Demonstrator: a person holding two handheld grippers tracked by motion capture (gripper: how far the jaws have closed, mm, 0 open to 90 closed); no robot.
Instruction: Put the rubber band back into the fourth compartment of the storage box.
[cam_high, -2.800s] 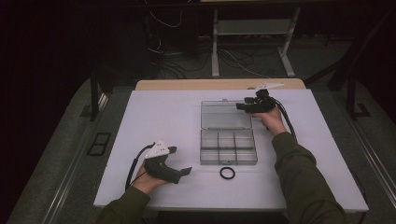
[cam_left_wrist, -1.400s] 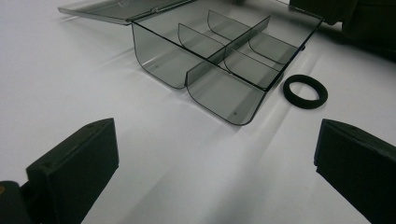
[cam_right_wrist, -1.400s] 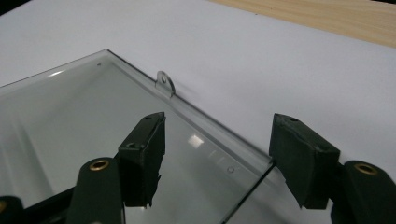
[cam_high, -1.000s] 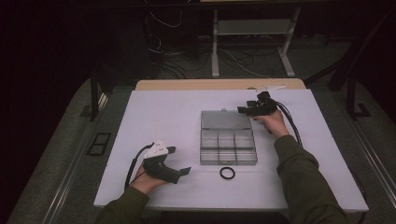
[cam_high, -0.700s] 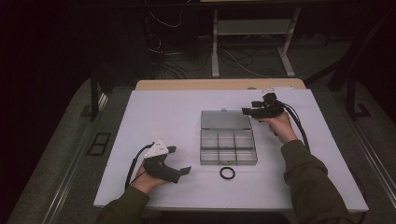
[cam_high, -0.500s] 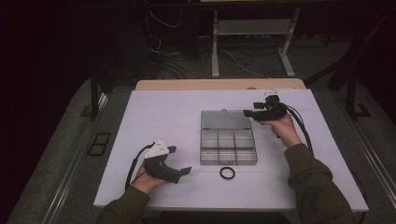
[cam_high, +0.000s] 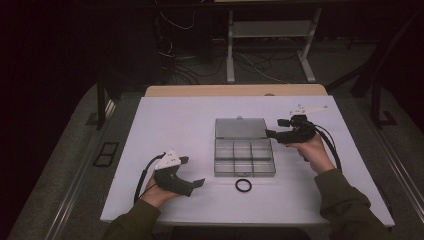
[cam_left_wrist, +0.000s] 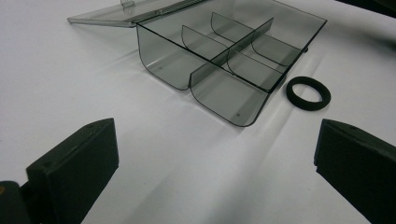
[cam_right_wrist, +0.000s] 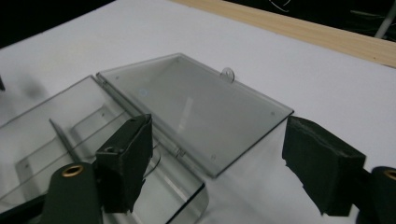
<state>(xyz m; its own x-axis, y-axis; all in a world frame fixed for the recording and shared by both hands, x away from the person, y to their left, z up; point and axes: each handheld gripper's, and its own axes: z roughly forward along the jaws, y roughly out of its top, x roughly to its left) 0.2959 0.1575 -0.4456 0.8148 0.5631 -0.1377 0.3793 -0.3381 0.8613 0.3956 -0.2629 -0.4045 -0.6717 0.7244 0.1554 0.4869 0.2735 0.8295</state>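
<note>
- We judge the lid-opening step done: compartment box (cam_high: 244, 157) open mid-counter, right gripper (cam_high: 274, 133) jaws just widened, empty.
- Left gripper (cam_high: 192, 172) jaws open, empty; next we'd have them seize the black ring (cam_high: 243, 185) near the front edge.

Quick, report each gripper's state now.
Left gripper: open, holding nothing.
Right gripper: open, jaws just been opening, nothing between them.

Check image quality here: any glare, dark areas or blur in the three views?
High view: room beyond the table is nearly black, tabletop evenly lit, slightly soft. Left gripper view: clear box and black ring sharp, jaws in front blurred. Right gripper view: faint sheen on the open lid, no blown-out glare.
</note>
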